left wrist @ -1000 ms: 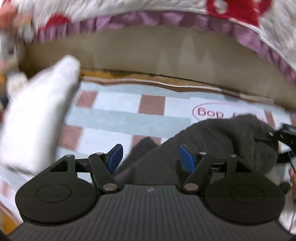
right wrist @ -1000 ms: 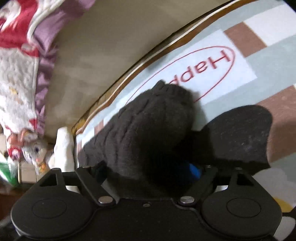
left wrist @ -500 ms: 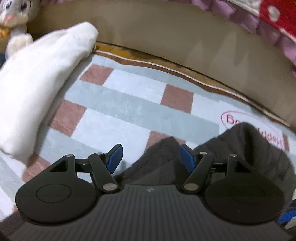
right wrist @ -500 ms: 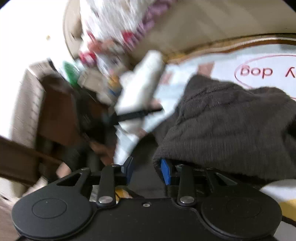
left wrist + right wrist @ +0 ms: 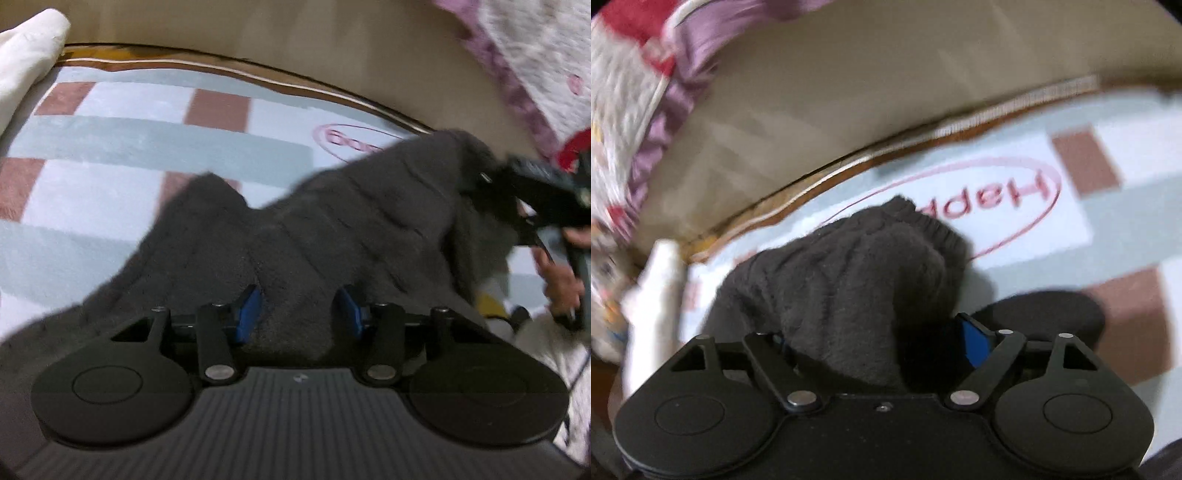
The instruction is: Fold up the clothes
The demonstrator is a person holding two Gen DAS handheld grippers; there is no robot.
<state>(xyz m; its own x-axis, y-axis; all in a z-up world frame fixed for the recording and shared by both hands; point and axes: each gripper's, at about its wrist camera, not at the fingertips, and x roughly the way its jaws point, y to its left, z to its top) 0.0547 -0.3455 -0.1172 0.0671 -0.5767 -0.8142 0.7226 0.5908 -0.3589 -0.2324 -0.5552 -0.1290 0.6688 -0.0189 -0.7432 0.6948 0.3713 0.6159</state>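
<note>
Both jaws stand spread: our left gripper [image 5: 297, 310] and right gripper [image 5: 882, 343] straddle the dark sweater [image 5: 332, 229], bunched on the checked blanket [image 5: 110, 147], apparently for gripping.

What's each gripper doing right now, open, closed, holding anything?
Left gripper: open, jaws apart over the dark knit garment, not clamped.
Right gripper: open, garment bunched between its jaws.

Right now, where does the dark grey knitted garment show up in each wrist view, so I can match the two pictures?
Left wrist view: the dark grey knitted garment runs from lower left to the upper right, over the checked blanket.
Right wrist view: it sits centre, bunched just ahead of the right gripper.
Shared landmark: the red oval with lettering printed on the blanket.
</note>
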